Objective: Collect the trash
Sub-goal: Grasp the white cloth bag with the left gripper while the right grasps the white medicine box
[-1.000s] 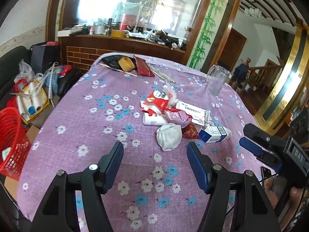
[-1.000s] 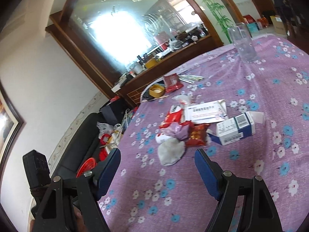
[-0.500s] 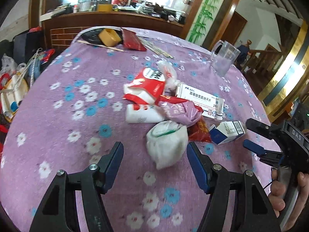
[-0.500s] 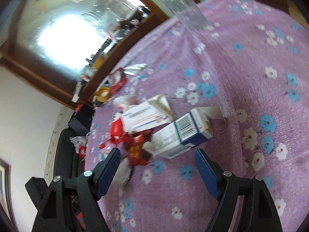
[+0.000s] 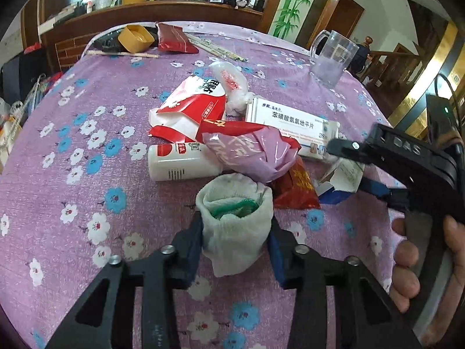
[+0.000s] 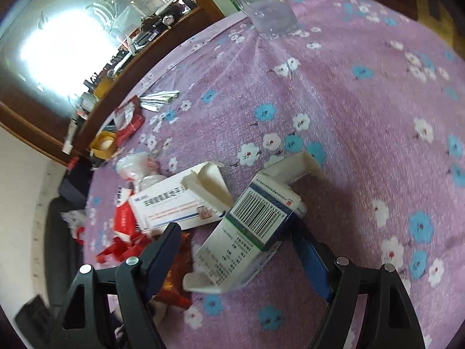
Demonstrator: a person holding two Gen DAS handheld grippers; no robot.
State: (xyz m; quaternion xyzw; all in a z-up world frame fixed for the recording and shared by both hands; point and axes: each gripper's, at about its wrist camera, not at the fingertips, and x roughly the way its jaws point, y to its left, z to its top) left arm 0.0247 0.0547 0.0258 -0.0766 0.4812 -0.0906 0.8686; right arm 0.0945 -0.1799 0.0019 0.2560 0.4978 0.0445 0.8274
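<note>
Since half a second ago we see the left gripper point(image 5: 234, 240) has moved in and its fingers have gone from wide apart to pressed on both sides of the white cloth wad point(image 5: 236, 223), which has something green tucked in its open top. The right gripper point(image 6: 238, 250) has also come closer: the small blue-and-white box point(image 6: 252, 229) now sits between its fingers, which stand apart; the right blue finger looks to touch the box's edge, while contact on the left side cannot be told. That box shows a barcode and small print too fine to read, both end flaps open. Behind it lies a long white medicine box point(image 5: 293, 125) with blue Chinese characters, one end flap open. The rest of the pile on the purple flowered tablecloth point(image 5: 87, 122): a red-and-white packet point(image 5: 189, 107) with large print, a white bottle point(image 5: 181, 162) on its side with a red label, a pink plastic bag point(image 5: 250, 152), a red foil wrapper point(image 5: 296, 187) with gold writing, a knotted clear bag point(image 5: 232, 85). The right gripper's body reads "DAS" in the left view. Farther back stand a clear mug point(image 5: 332, 58), contents unclear, and a yellow tape roll point(image 5: 136, 37).
</note>
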